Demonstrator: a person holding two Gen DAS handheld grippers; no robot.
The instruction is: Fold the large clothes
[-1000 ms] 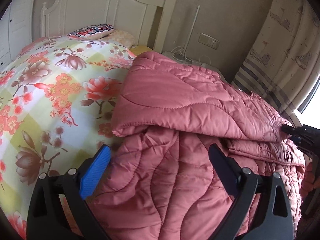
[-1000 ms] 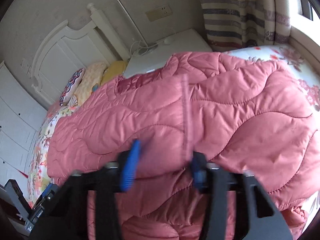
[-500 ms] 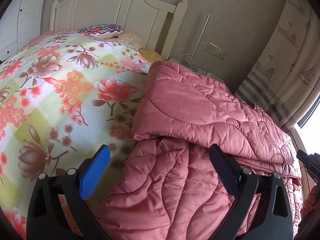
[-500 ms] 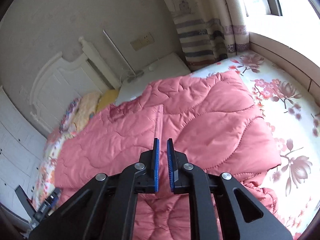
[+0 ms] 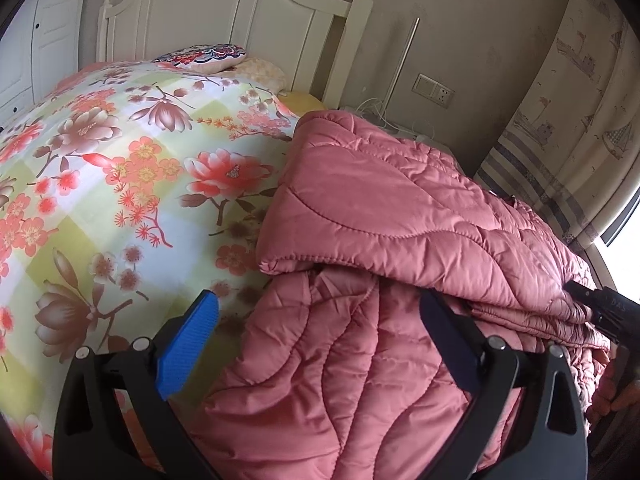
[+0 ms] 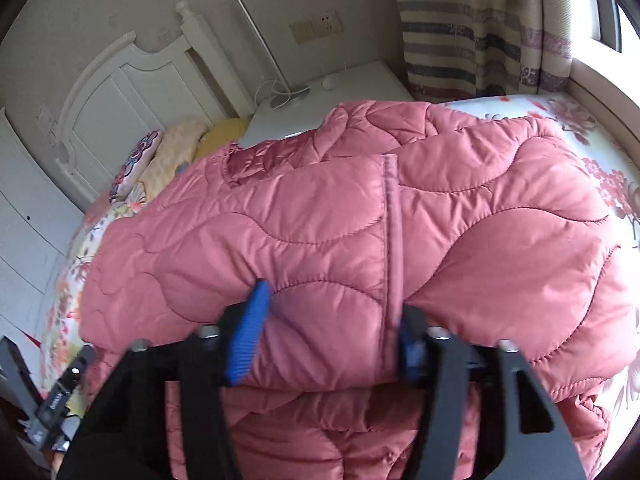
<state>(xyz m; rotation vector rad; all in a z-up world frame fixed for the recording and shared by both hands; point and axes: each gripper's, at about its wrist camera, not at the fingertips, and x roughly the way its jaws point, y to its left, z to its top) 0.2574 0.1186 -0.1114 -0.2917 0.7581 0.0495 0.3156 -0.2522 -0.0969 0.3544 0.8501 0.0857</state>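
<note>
Only my right wrist view showed the white nightstand (image 6: 352,88) and the zipper line down the pink quilted coat (image 6: 320,232); my left view showed the floral bedspread (image 5: 120,184) beside my blue pad. The coat lay folded over itself on the bed ahead of both grippers. My left gripper (image 5: 320,332) hung released above the lower layer; my right gripper (image 6: 332,328) stood spread against the folded edge, clamping nothing.

A bed (image 5: 100,184) carries a floral cover. A pink quilted coat (image 5: 400,216) lies on it, folded over. Pillows (image 5: 200,56) rest at its headboard (image 5: 224,12).
</note>
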